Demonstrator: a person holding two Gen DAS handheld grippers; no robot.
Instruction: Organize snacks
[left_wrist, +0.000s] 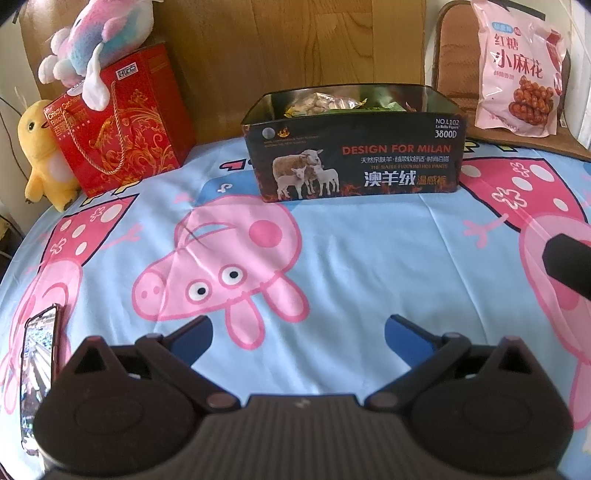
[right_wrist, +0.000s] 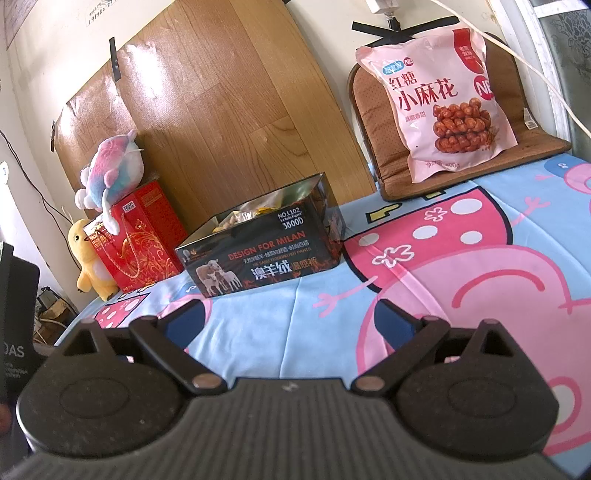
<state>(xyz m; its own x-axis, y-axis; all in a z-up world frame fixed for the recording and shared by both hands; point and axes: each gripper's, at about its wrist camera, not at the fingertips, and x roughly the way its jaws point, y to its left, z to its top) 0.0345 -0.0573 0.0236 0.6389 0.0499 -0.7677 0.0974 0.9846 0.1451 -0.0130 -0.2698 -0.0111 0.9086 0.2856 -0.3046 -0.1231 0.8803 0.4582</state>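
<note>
Right now your left gripper (left_wrist: 297, 332) and right gripper (right_wrist: 290, 317) both hang over the cartoon-pig bedsheet (left_wrist: 369, 258) with jaws spread and nothing between them, which suits a moment between picks. Small snack packets (left_wrist: 325, 101) already sit inside the open black box (left_wrist: 360, 162), likely chosen as the collecting bin. Right of and behind that box, the pink twisted-dough snack bag (right_wrist: 443, 99) leans upright on a brown cushion (right_wrist: 532, 147), untouched and probably next.
</note>
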